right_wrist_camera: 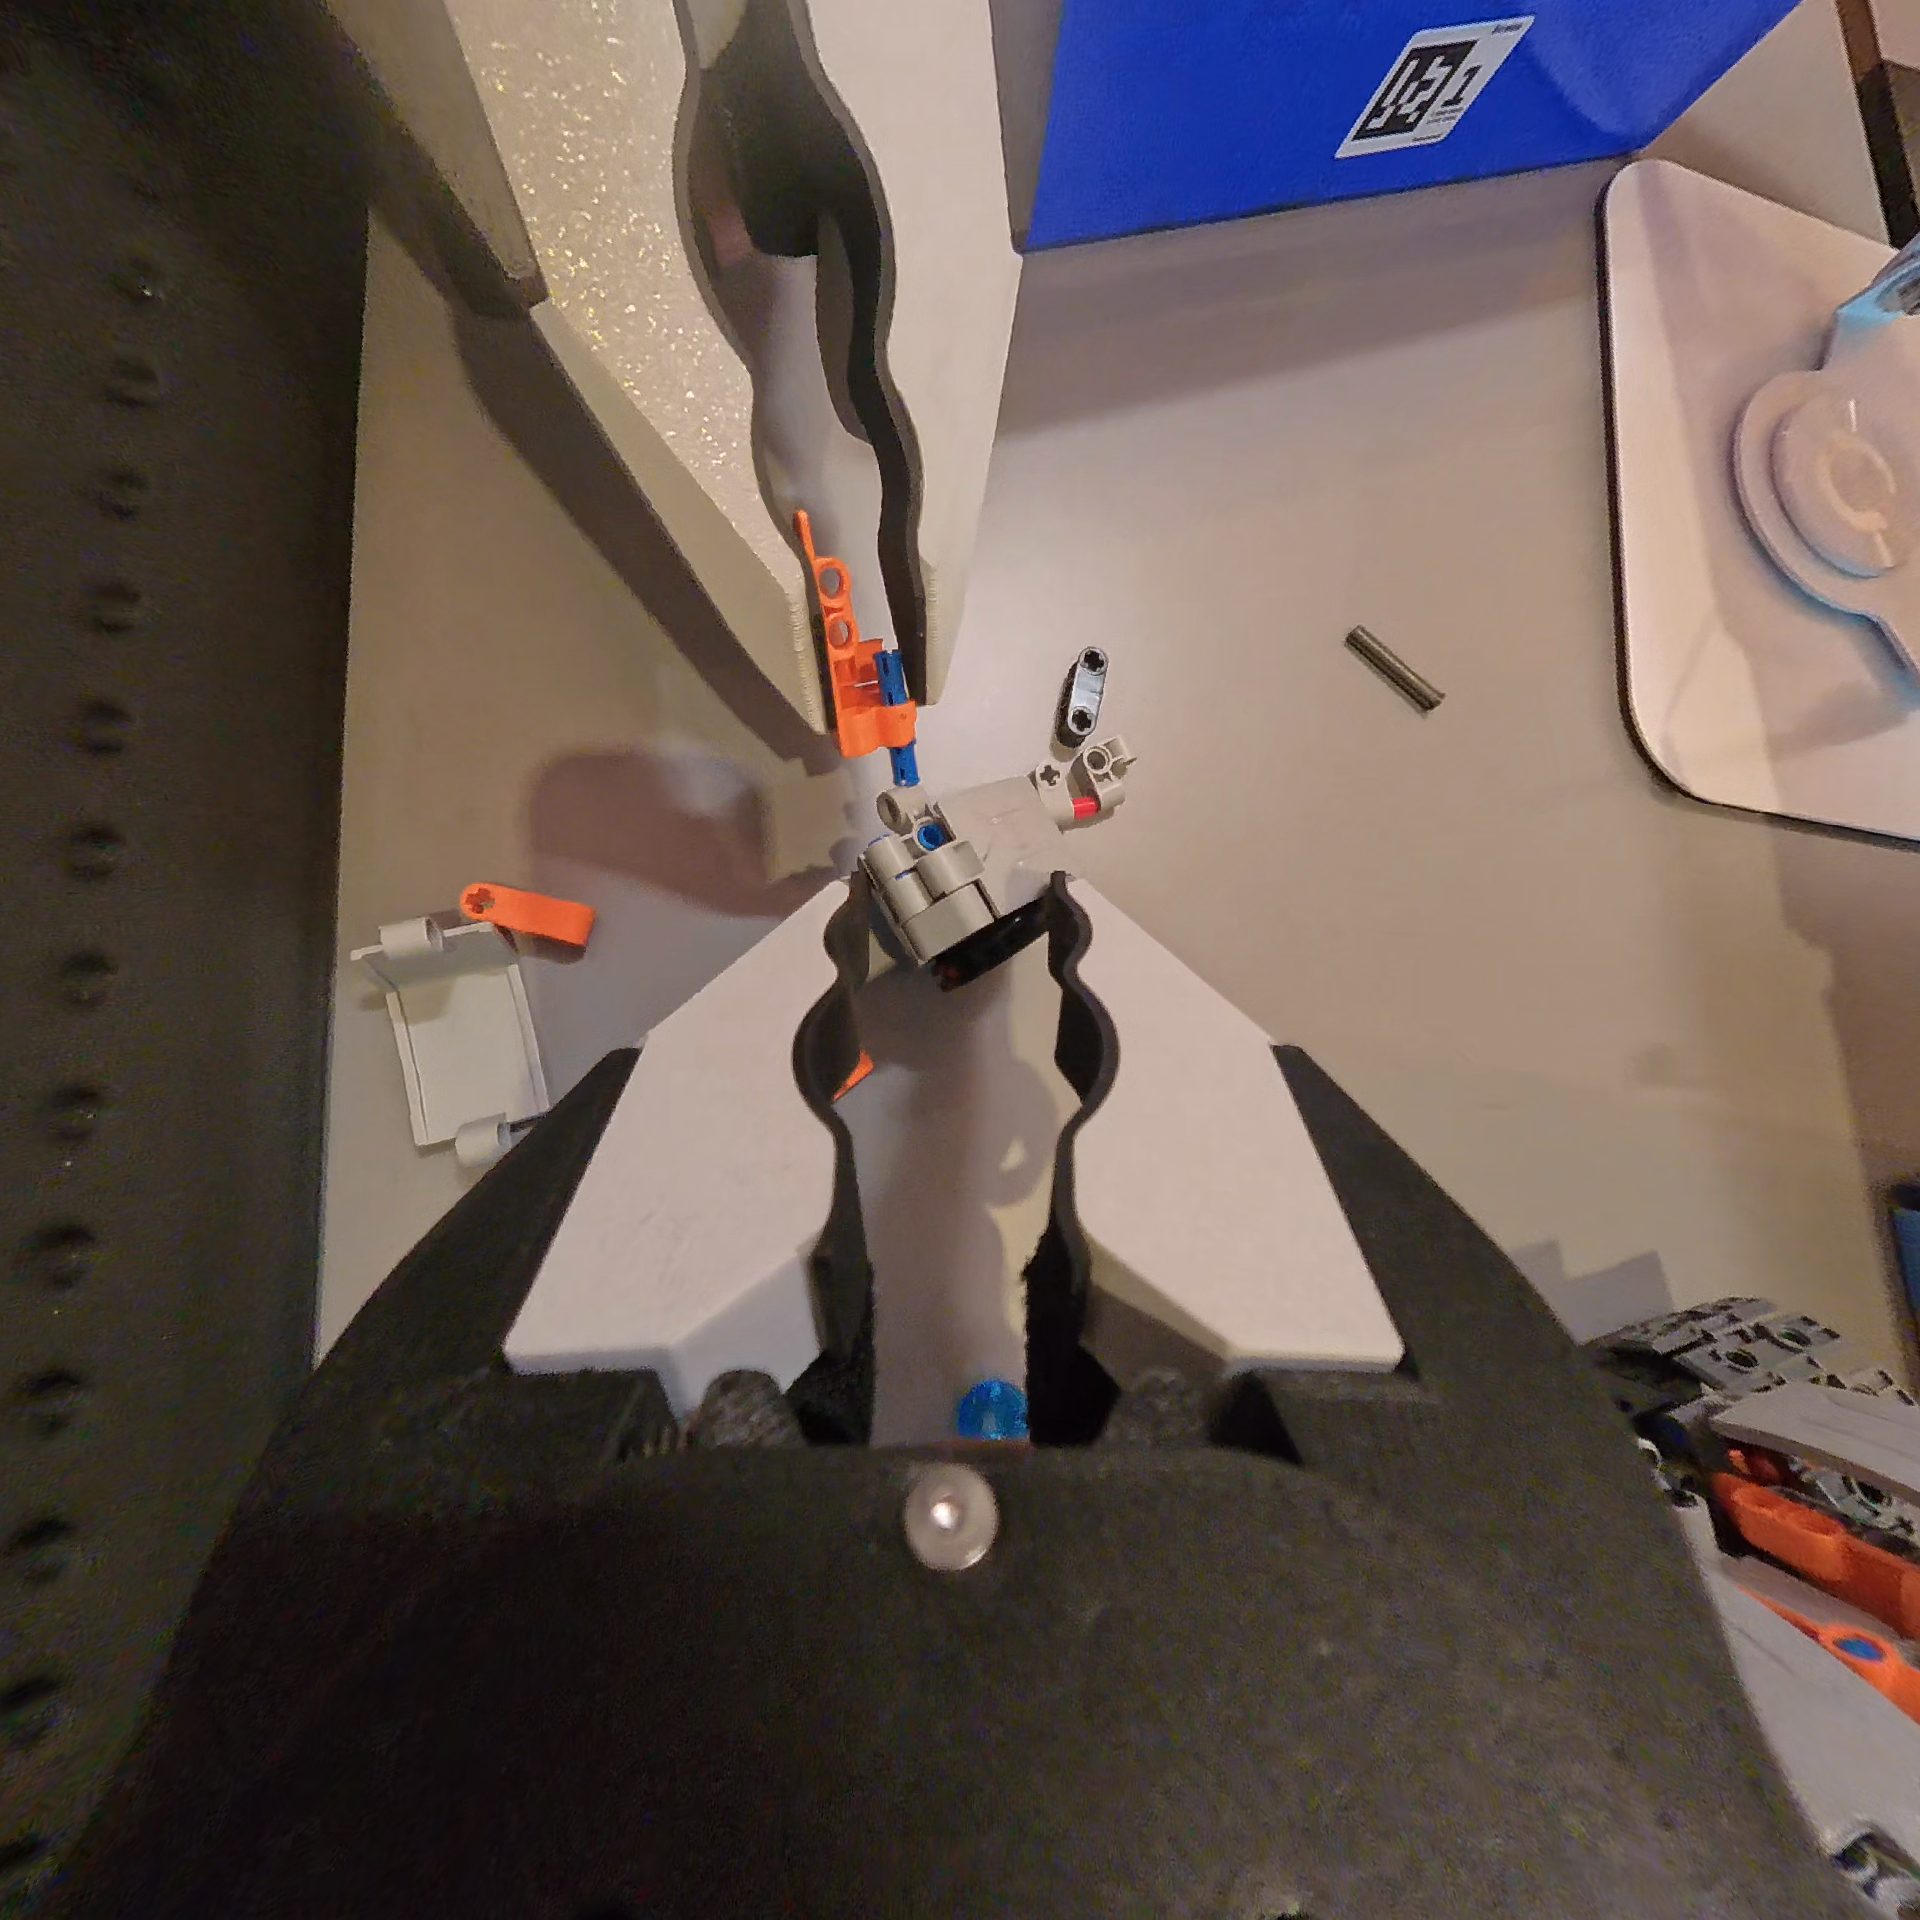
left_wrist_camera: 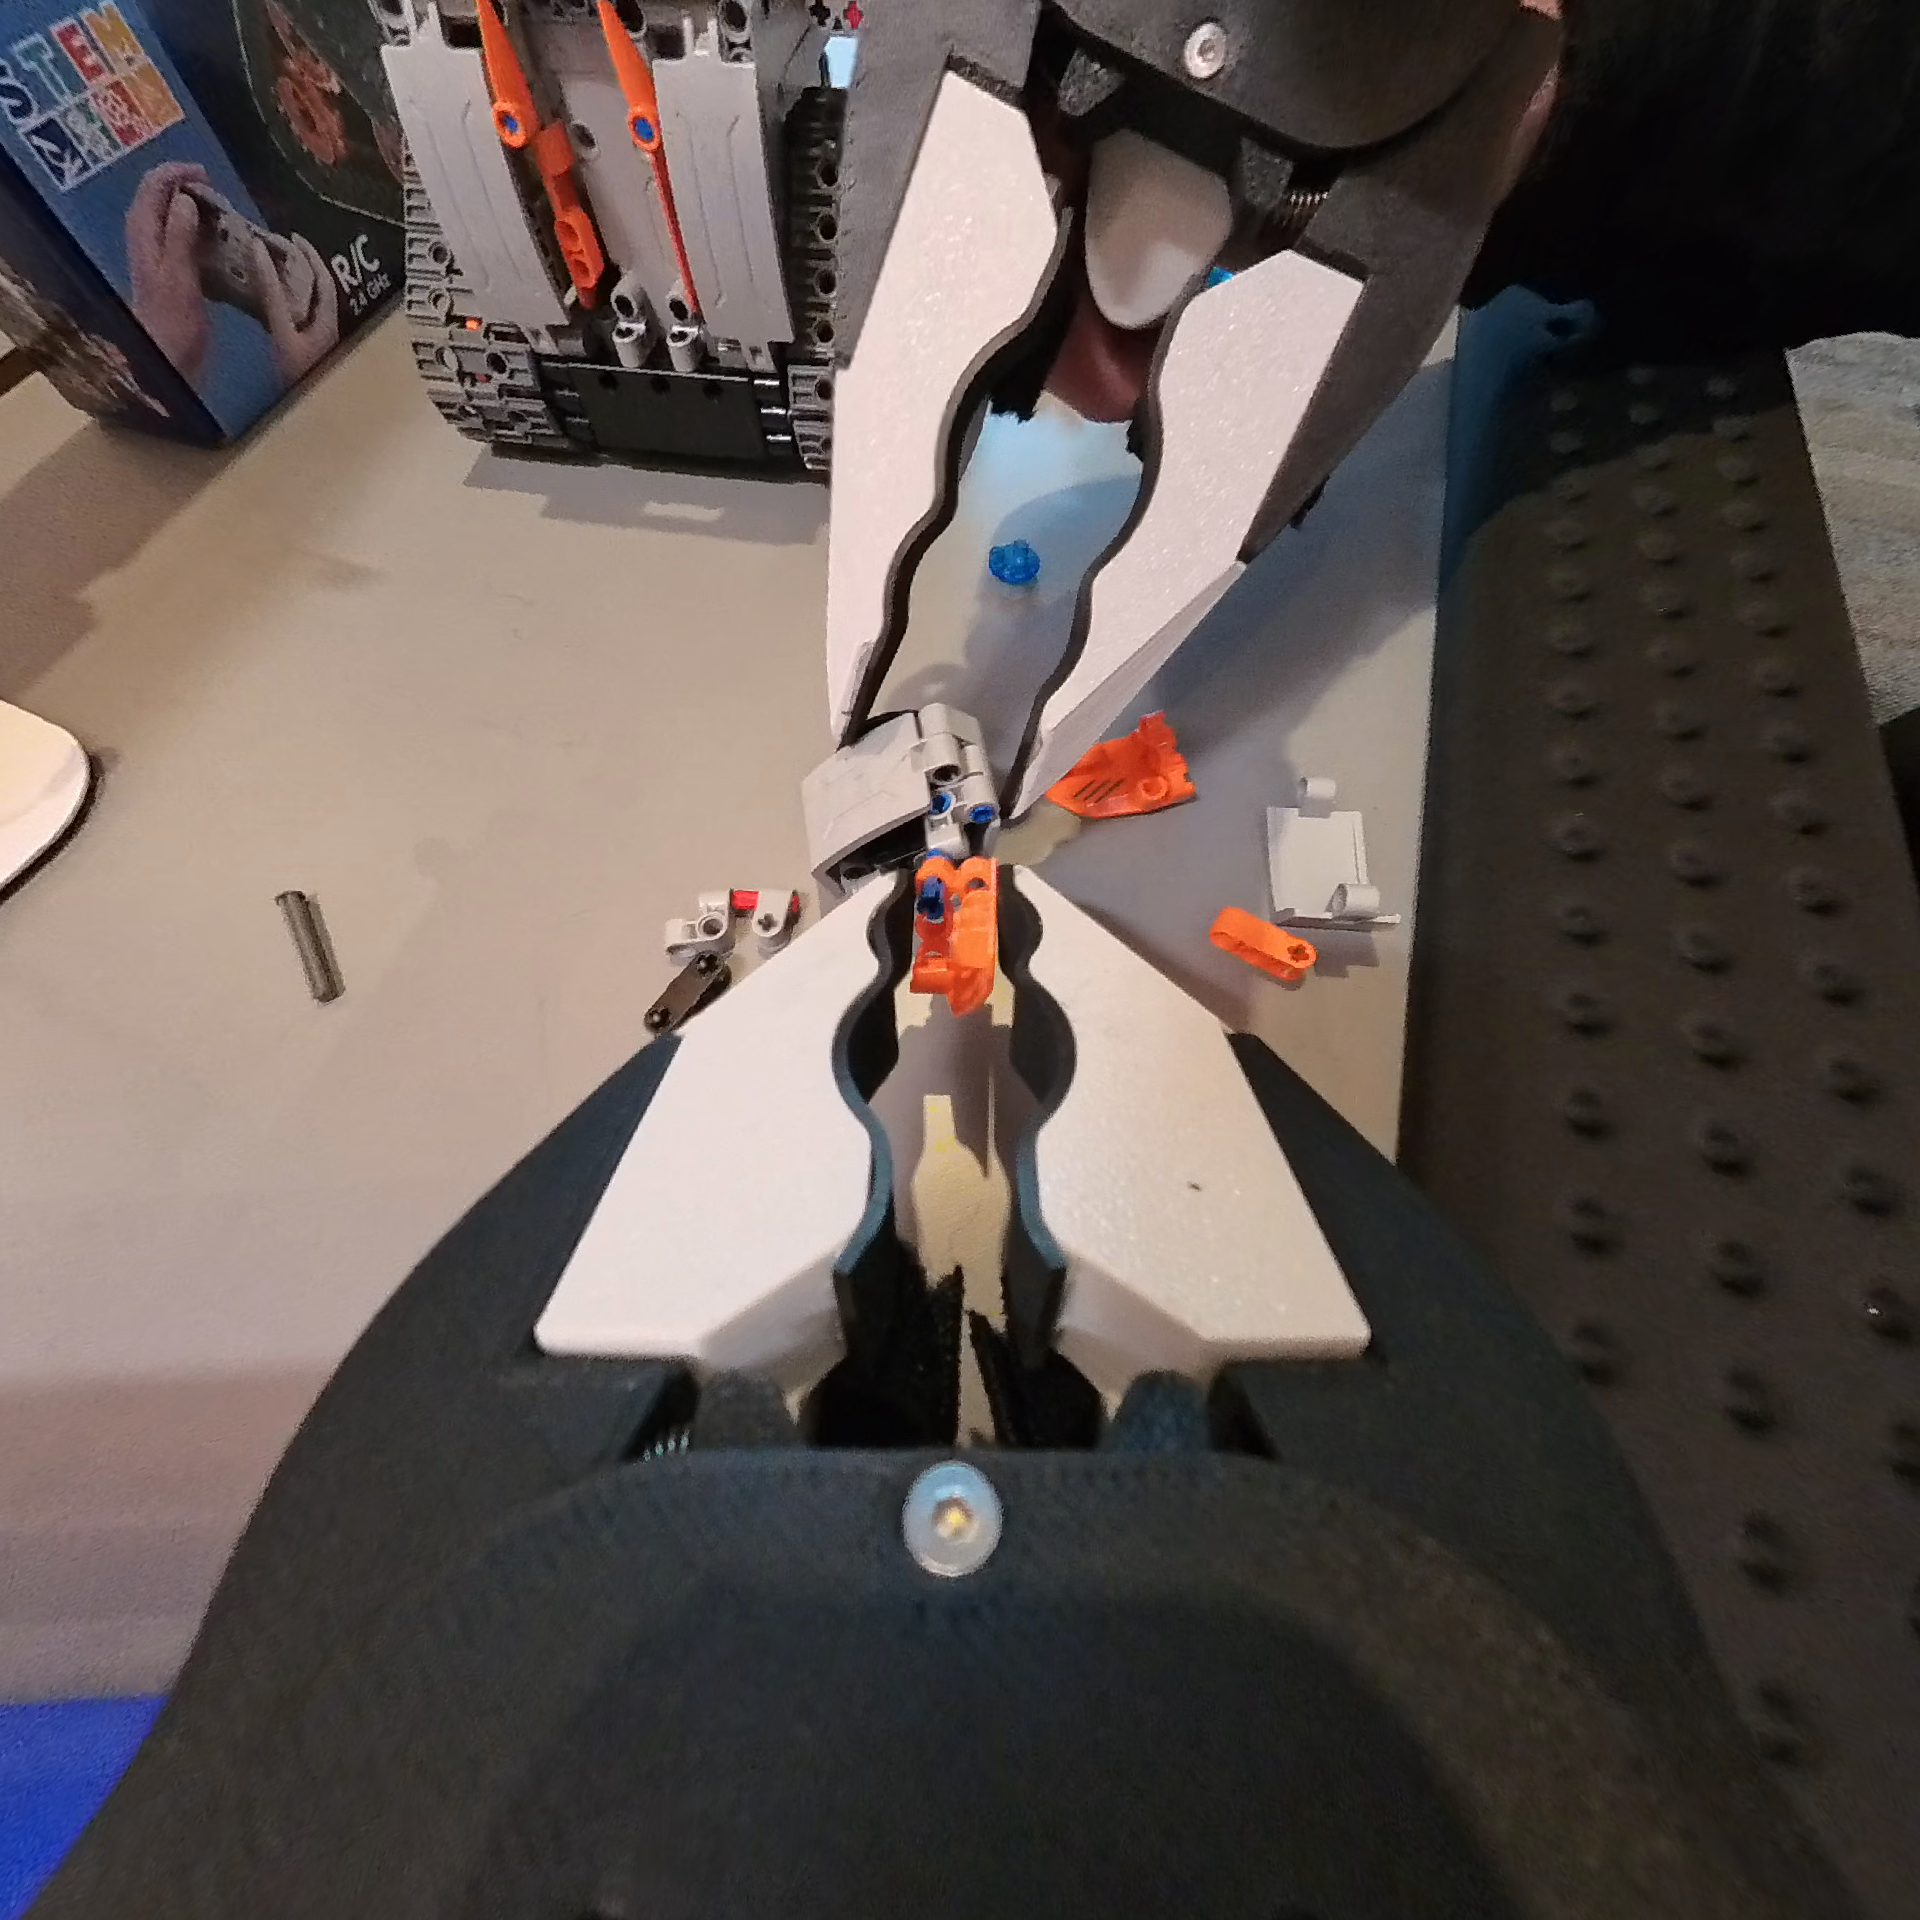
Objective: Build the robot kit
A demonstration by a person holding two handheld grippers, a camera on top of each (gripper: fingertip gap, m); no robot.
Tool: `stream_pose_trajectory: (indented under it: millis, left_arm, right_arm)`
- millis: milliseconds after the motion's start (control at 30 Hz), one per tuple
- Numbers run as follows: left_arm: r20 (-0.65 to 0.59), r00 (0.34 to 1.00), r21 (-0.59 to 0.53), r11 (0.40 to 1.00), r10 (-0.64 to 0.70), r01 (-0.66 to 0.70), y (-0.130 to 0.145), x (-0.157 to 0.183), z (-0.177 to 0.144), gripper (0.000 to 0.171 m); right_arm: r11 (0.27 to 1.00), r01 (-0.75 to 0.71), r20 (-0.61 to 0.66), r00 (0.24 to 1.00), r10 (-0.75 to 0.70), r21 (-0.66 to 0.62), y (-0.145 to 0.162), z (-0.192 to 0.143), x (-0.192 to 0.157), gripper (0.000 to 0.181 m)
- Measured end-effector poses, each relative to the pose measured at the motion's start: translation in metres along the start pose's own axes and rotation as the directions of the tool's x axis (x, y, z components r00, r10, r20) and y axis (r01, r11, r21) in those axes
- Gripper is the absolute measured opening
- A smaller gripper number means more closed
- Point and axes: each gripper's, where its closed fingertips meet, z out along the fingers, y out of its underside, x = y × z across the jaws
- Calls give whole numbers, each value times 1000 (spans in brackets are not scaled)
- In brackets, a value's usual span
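Between the two meeting grippers, the left gripper (left_wrist_camera: 951,899) is clamped on an orange connector piece (left_wrist_camera: 958,940) carrying blue pins, while the right gripper (right_wrist_camera: 956,904) is clamped on a grey block assembly (right_wrist_camera: 935,894). Two loose orange parts lie right of them: a curved panel (left_wrist_camera: 1122,774) and a short beam (left_wrist_camera: 1262,940).

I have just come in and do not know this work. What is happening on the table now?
A person works two tongs over a table of building-toy parts. The left tongs pinch an orange piece with blue pins. The right tongs grip a grey block assembly. The two pieces are close, tip to tip. Loose orange and grey parts lie around; a tracked model stands behind.
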Motion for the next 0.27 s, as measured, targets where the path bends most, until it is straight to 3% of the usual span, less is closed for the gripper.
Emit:
stream_pose_trajectory:
  millis: [267]
  left_arm:
    - [-20,999,9,1000,-30,30,1,0,1,13]
  right_arm:
    - [1000,11,-9,1000,-11,20,1,0,0,31]
